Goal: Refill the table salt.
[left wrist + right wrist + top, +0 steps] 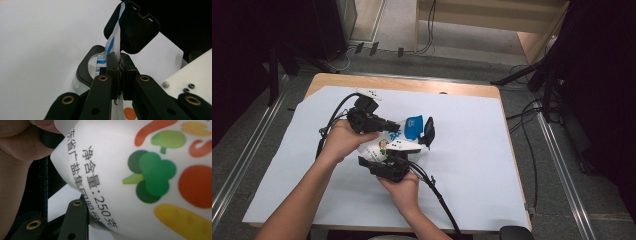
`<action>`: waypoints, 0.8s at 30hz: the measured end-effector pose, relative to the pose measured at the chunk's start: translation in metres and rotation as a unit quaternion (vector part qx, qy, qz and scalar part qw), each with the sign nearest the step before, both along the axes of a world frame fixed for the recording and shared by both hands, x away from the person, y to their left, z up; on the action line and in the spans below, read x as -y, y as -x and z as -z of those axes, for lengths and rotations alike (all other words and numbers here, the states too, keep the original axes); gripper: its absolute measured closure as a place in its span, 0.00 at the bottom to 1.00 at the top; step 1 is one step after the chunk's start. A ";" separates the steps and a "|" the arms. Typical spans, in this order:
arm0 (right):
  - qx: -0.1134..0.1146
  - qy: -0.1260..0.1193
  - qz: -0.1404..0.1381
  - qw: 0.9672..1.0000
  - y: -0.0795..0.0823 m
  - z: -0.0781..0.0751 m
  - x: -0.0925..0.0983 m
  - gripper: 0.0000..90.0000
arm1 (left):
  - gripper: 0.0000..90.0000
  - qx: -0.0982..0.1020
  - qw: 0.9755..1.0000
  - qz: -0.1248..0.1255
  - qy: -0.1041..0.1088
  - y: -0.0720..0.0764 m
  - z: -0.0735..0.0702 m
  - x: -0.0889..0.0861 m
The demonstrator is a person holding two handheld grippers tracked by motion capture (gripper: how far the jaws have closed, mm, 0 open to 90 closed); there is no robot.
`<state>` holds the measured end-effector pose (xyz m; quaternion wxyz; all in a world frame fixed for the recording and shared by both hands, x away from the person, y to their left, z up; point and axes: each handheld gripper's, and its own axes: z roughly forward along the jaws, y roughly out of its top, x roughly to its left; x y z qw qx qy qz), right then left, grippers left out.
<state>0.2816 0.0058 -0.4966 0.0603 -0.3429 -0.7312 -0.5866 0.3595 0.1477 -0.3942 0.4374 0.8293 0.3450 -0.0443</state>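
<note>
A white packet [379, 147] printed with vegetables, its top blue, is held up over the table between both grippers. My left gripper [396, 126] comes in from the left and is shut on a thin flat edge of the packet [112, 42], its pads [112, 67] pinched tight. My right gripper [417, 135] reaches up from below with the packet between its jaws. Its two black pads [132, 27] sit on either side of the blue top. Up close the packet [140, 170] shows black lettering, with one black finger [75, 220] below it.
A white sheet [472, 165] covers the wooden table [412, 84]. Black cables [439, 197] trail from both grippers toward the near edge and the left. Dark stands and floor cables surround the table.
</note>
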 end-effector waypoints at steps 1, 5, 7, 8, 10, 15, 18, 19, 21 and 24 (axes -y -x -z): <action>-0.001 -0.001 0.000 1.000 0.000 0.000 0.000 0.72 | 0.98 -0.002 1.000 0.002 -0.002 -0.001 -0.001 0.000; -0.010 -0.010 0.000 1.000 0.000 -0.002 0.000 0.72 | 0.98 -0.006 1.000 0.004 -0.005 -0.002 -0.003 0.001; -0.010 -0.012 0.000 1.000 0.000 -0.002 0.000 0.72 | 0.98 -0.006 1.000 0.006 -0.008 -0.003 -0.003 0.001; -0.011 -0.012 0.001 1.000 0.000 -0.002 0.000 0.72 | 0.98 -0.007 1.000 0.008 -0.012 -0.003 -0.004 0.002; -0.009 -0.013 0.002 1.000 0.000 -0.002 0.000 0.72 | 0.98 -0.007 1.000 0.010 -0.014 -0.004 -0.005 0.003; -0.010 -0.016 0.004 1.000 -0.001 -0.003 0.000 0.72 | 0.98 -0.014 1.000 0.018 -0.019 -0.008 -0.007 0.003; -0.012 -0.018 0.004 1.000 -0.002 -0.003 0.000 0.73 | 0.98 -0.018 1.000 0.017 -0.016 -0.009 -0.008 0.004; -0.014 -0.020 0.005 1.000 -0.002 -0.003 0.000 0.73 | 0.98 -0.017 1.000 0.016 -0.017 -0.009 -0.008 0.004; -0.016 -0.021 0.006 1.000 -0.002 -0.004 -0.001 0.73 | 0.98 -0.013 1.000 0.016 -0.019 -0.009 -0.009 0.003; -0.013 -0.025 0.006 1.000 -0.002 -0.004 -0.001 0.73 | 0.98 -0.007 1.000 0.015 -0.017 -0.007 -0.010 0.003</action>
